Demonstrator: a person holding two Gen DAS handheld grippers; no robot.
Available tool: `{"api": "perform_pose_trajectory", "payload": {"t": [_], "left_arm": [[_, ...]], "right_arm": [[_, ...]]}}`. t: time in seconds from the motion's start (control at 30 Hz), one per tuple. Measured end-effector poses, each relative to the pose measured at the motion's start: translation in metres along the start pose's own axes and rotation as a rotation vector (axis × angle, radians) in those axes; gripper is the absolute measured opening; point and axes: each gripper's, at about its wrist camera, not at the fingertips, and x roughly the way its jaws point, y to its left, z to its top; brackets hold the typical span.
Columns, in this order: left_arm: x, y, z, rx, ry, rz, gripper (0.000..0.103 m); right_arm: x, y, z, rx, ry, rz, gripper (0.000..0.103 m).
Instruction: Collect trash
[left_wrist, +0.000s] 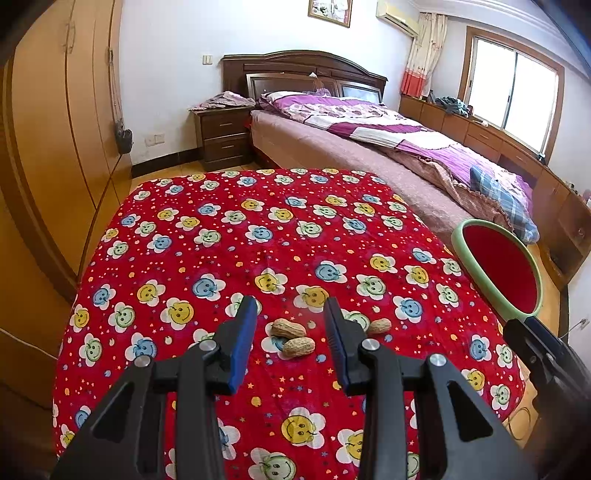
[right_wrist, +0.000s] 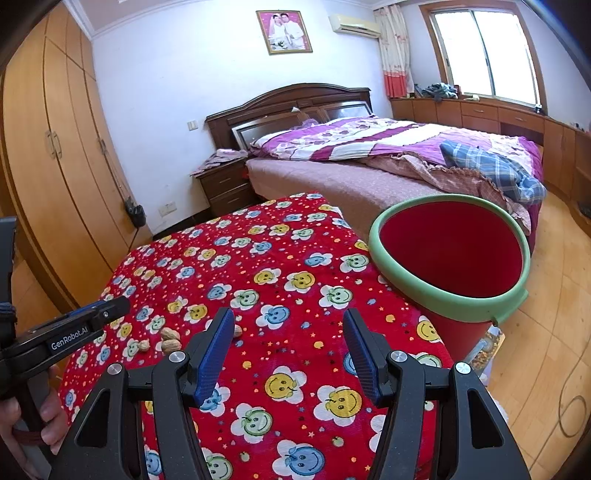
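Note:
Three peanut shells lie on the red smiley-flower cloth (left_wrist: 221, 258). Two of them, one shell (left_wrist: 288, 328) and another (left_wrist: 298, 347), touch each other, and a third (left_wrist: 379, 326) lies just to the right. My left gripper (left_wrist: 291, 306) hovers over the pair, open, with its blue pads apart and nothing pressed. In the right wrist view the shells (right_wrist: 170, 339) lie at the left under the left gripper (right_wrist: 114, 306). My right gripper (right_wrist: 289, 317) is open and empty above the cloth. A red bin with a green rim (right_wrist: 447, 299) stands at the table's right edge.
A bed with a purple quilt (right_wrist: 369, 144) stands behind the table, with a wooden nightstand (left_wrist: 221, 136) beside it. Wooden wardrobes (left_wrist: 55, 147) line the left wall. A hand (right_wrist: 51, 417) holds the left gripper's handle. Wooden floor (right_wrist: 546, 332) with a cable lies at the right.

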Motion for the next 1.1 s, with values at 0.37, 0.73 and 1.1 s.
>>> {"api": "perform_pose_trajectory", "payload": {"t": [0.37,0.73,1.1], "left_arm": [[-0.0016,0.0016,0.0010,0.000,-0.003,0.002,0.037],[-0.0034,0.0038,0.0023,-0.004,-0.004,0.006,0.037],[-0.0042,0.0067,0.0013,-0.012,-0.001,0.017,0.037]], "right_arm": [[0.0001,0.0002,-0.0001,0.001,0.000,0.000,0.062],[0.0001,0.0003,-0.0004,0.000,0.000,0.000,0.063],[-0.0010,0.0015,0.0007,0.000,0.001,0.004,0.062]]}}
